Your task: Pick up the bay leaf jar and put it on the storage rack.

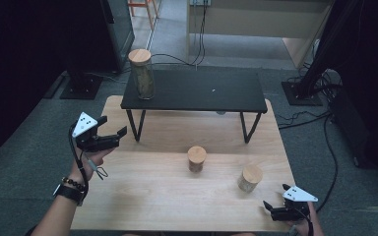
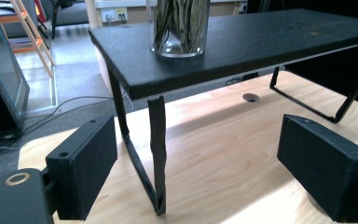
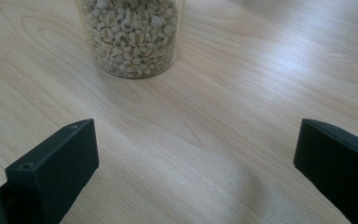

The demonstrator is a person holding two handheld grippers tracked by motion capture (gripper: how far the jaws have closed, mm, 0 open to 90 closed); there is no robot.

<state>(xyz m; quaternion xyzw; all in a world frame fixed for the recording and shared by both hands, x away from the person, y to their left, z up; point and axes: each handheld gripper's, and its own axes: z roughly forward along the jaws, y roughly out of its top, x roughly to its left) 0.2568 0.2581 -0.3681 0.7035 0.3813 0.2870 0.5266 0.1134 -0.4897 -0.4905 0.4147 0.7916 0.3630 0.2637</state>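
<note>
My left gripper point(image 1: 112, 132) is off the left edge of the counter point(image 1: 177, 196), just left of the black shelf point(image 1: 197, 91) and level with its front-left leg point(image 2: 157, 154); jaws apart, nothing between them. In the left gripper view that leg sits dead centre between my jaws (bent flat strip, foot down on the wood), and the shelf top runs across above it. The tall jar point(image 1: 141, 73) stands upright on the shelf's left end, wooden lid on, filled with long dried leaves or strips (can't tell which); its glass base is close to the shelf's front edge in the left gripper view point(image 2: 179, 28). My right gripper point(image 1: 275, 209) is at the counter's near right corner, well in front of the shelf and on its right side; jaws wide apart, empty, with bare wood between them in the right gripper view. Two short jars stand on the counter in front of the shelf, both upright with wooden lids: the middle jar point(image 1: 197, 158) is roughly in line with the shelf's centre, and the right jar point(image 1: 250, 178) is further forward and right, just ahead of my right gripper. The right gripper view shows the right jar point(image 3: 130, 37) holding pale round grains, clear of both jaws. Neither gripper touches a jar.
</note>
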